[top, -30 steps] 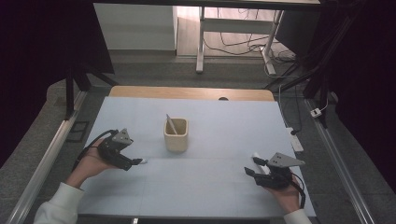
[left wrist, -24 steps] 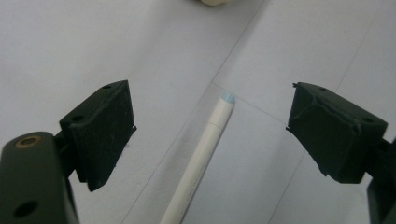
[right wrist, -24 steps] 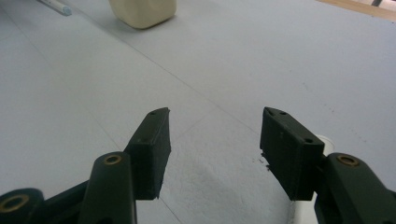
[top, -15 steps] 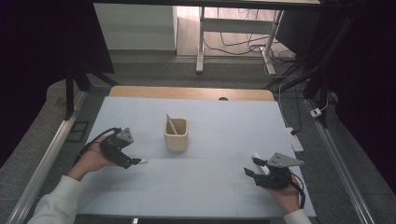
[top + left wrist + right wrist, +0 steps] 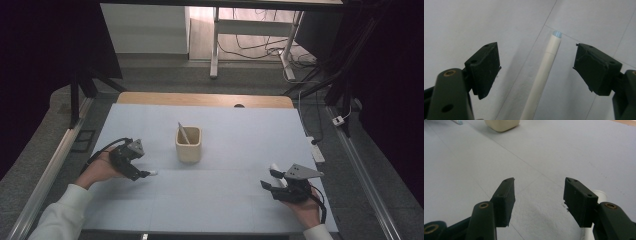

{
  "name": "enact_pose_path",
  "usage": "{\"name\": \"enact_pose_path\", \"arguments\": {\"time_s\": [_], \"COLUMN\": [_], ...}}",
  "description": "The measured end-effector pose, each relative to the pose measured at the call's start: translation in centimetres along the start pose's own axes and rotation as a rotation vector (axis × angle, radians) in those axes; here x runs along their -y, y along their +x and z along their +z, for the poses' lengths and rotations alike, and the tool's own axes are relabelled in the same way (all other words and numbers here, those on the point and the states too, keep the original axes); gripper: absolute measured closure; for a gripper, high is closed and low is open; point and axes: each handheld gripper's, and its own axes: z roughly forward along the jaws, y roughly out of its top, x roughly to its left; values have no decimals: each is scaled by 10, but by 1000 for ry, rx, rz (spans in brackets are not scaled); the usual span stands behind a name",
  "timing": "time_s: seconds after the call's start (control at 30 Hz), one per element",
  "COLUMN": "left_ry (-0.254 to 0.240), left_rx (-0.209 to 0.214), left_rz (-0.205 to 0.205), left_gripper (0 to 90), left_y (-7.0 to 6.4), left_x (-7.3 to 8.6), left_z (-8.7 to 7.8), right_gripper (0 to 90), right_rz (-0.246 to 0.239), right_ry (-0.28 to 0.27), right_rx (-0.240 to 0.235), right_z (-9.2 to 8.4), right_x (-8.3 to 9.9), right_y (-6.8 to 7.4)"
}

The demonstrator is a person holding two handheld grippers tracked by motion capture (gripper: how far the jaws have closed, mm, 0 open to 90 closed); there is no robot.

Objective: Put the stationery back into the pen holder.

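Your left gripper (image 5: pixel 146 173) sits at the lower left of the high view, jaws spread and just now narrowing a little, with nothing pinched. In the left gripper view the two black pads (image 5: pixel 484 67) stand wide at either side of the frame, and a white pen (image 5: pixel 541 77) runs up the middle between them from the bottom edge to a pale blue tip in the upper centre; neither pad touches it, and it lies flat on the light grey table (image 5: pixel 474 25). In the high view the end of that pen (image 5: pixel 151 173) pokes out just right of the gripper's tips. Your right gripper (image 5: pixel 270 182) rests at the lower right of the high view, a grey three-cornered plate on top, jaws parted and empty. In the right gripper view its pads (image 5: pixel 505 195) rise from the bottom with bare table between them, and a white cylinder (image 5: pixel 599 194) peeks from behind the right-hand pad at the frame's right edge; whether it touches that pad, you cannot tell. Farther up, at the centre of the high view, a cream cup (image 5: pixel 188 145) stands upright with a pale stick (image 5: pixel 183 133) leaning inside it, well apart from both grippers. The same cup (image 5: pixel 502 125) shows at the top of the right gripper view, cut by the frame edge.
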Motion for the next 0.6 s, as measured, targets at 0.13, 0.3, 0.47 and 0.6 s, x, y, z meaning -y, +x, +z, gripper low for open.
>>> {"name": "enact_pose_path", "arguments": {"time_s": [0.13, 0.3, 0.47, 0.6], "left_ry": [20, 34, 36, 45], "left_rx": [27, 32, 45, 62], "left_rz": [8, 19, 38, 59], "left_gripper": [257, 290, 362, 413], "left_y": [2, 3, 3, 1], "left_x": [-1, -2, -2, -2], "left_z": [6, 11, 12, 13], "right_gripper": [421, 421, 421, 421], "right_rz": [1, 0, -1, -5], "right_ry": [3, 3, 4, 10], "right_rx": [0, 0, -1, 6], "right_z": [0, 1, 1, 1], "right_x": [0, 0, 0, 0], "right_y": [0, 0, 0, 0]}}
